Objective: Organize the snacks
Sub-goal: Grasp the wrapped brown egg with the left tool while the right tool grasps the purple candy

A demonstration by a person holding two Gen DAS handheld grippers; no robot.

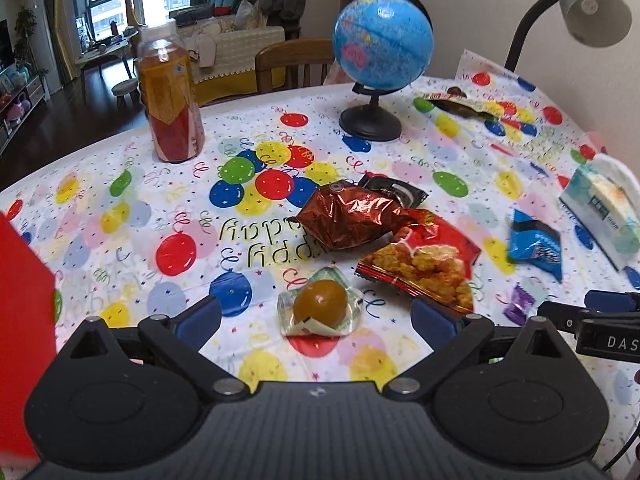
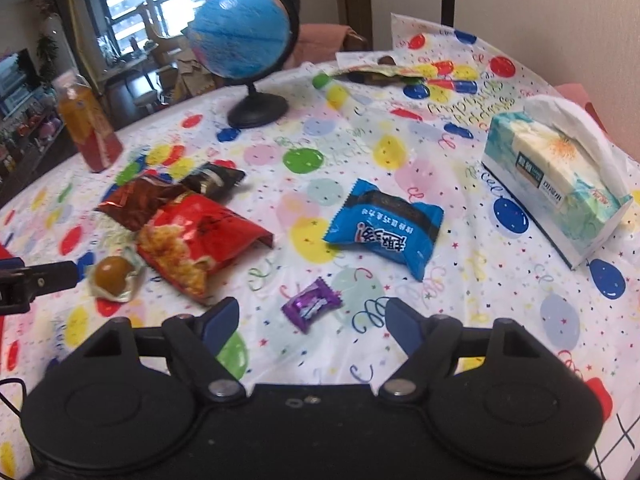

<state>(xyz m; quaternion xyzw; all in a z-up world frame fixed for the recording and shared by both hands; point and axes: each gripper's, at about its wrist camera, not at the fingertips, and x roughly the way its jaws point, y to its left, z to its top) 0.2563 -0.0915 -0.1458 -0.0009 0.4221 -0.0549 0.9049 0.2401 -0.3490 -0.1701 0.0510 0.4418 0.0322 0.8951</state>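
The purple candy (image 2: 312,305) looks light, crinkly, slippery — pinch its middle; right hand-held gripper (image 2: 312,322) gapes empty — left hand-held gripper (image 1: 316,314) too.

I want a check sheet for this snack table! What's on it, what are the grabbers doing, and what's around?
Surface: balloon tablecloth covers the table.
Job's things: wrapped egg, red snack bag, foil bag lying partly on it, black packet, blue packet, purple candy, brown wrapper at the far edge.
Clutter: globe, drink bottle, tissue box, red object at the left edge.
Grippers: left gripper open, egg just ahead; right gripper open, candy just ahead; neither touches anything.
Cables: thin black cable at the left edge of the right view.
Surroundings: lamp, chair, living room and window behind.
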